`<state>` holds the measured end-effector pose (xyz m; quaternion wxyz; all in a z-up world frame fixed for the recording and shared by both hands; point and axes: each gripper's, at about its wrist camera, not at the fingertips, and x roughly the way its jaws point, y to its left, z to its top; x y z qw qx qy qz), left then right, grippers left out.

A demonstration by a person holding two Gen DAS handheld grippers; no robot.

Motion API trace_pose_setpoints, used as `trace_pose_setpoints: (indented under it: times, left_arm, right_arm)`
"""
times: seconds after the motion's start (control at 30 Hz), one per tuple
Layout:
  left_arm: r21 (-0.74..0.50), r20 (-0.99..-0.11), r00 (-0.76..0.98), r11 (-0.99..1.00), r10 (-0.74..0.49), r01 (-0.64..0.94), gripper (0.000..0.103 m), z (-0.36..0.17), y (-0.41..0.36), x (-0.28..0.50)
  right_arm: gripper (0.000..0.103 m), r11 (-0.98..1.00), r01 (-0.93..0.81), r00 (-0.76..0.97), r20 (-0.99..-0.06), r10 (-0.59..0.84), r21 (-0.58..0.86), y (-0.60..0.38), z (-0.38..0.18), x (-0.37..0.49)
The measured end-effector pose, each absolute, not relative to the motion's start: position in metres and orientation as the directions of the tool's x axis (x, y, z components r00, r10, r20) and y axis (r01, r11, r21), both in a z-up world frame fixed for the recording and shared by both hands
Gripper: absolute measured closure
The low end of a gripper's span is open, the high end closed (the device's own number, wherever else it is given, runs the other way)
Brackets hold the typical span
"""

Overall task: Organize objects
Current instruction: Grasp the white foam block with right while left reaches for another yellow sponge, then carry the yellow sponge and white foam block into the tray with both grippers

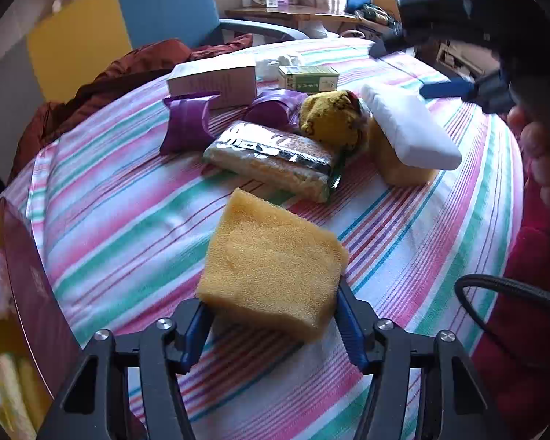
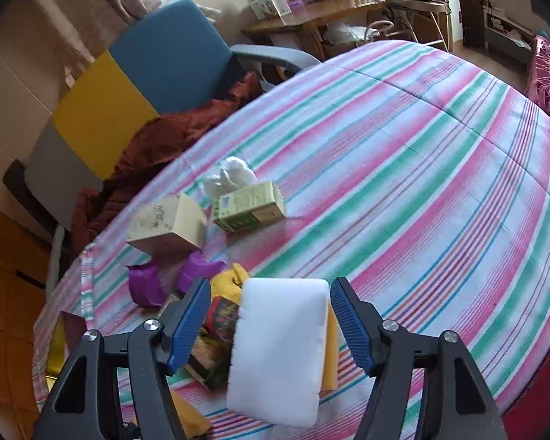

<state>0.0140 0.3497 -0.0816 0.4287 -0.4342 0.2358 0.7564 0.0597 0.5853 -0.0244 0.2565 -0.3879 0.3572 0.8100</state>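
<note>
My left gripper (image 1: 273, 324) is shut on a yellow sponge (image 1: 271, 264) and holds it just above the striped cloth. Farther off lie a foil snack packet (image 1: 275, 159), a yellow sock bundle (image 1: 330, 117), a purple wrapper (image 1: 190, 121) and a white foam block (image 1: 409, 126) resting on another yellow sponge (image 1: 396, 165). My right gripper (image 2: 269, 322) is open, its fingers on either side of the white foam block (image 2: 278, 348) without touching it. It also shows in the left wrist view (image 1: 458, 88), above the block.
A beige box (image 1: 216, 80), a green box (image 1: 308, 77) and crumpled white plastic (image 2: 229, 178) sit at the far side of the striped cloth (image 2: 421, 168). A dark red box (image 1: 29, 293) lies at the left. A blue chair (image 2: 168, 55) stands behind.
</note>
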Motion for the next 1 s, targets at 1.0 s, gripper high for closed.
trace_pose_setpoints:
  times: [1.0]
  left_arm:
    - [-0.163, -0.755, -0.304, -0.615, 0.582, -0.772, 0.040, -0.006, 0.247, 0.017]
  right_arm:
    - [0.046, -0.804, -0.528, -0.582, -0.806, 0.110, 0.272, 0.515, 0.018, 0.059]
